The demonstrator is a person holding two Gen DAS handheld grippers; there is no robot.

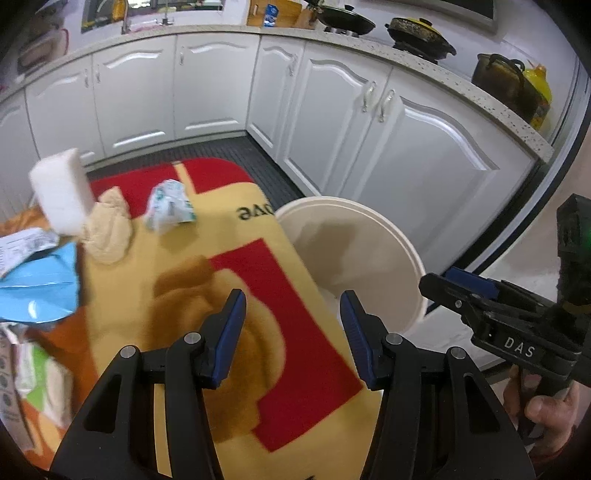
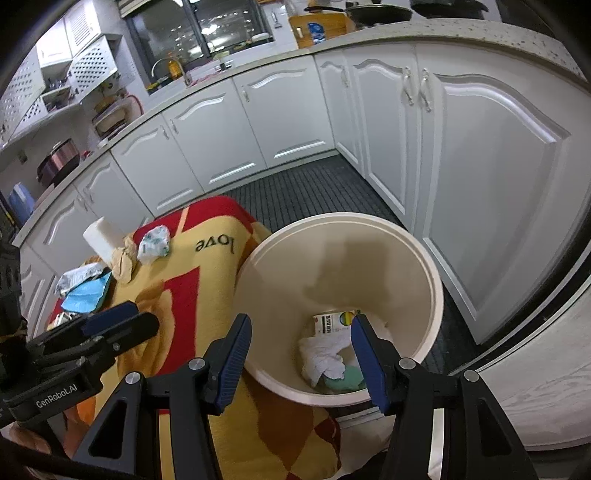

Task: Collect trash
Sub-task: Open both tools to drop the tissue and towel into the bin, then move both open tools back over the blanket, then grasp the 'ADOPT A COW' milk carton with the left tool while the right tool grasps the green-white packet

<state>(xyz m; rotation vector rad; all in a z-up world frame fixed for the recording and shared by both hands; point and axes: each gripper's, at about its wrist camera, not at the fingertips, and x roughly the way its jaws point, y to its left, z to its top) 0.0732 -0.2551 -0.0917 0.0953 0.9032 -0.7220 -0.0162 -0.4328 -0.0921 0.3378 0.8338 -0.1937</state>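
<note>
My left gripper is open with nothing between its fingers, over the yellow and red blanket. At the blanket's far end lie a white foam block, a crumpled tan paper and a crumpled white-green wrapper. A blue packet and a printed slip lie at the left. My right gripper is open and empty above the cream bin. Inside the bin are a small carton, white tissue and something green.
White kitchen cabinets curve around behind and to the right of the bin, with dark ribbed floor matting between them. More packets lie at the blanket's near left. Pots stand on the counter. A hand holds the right gripper.
</note>
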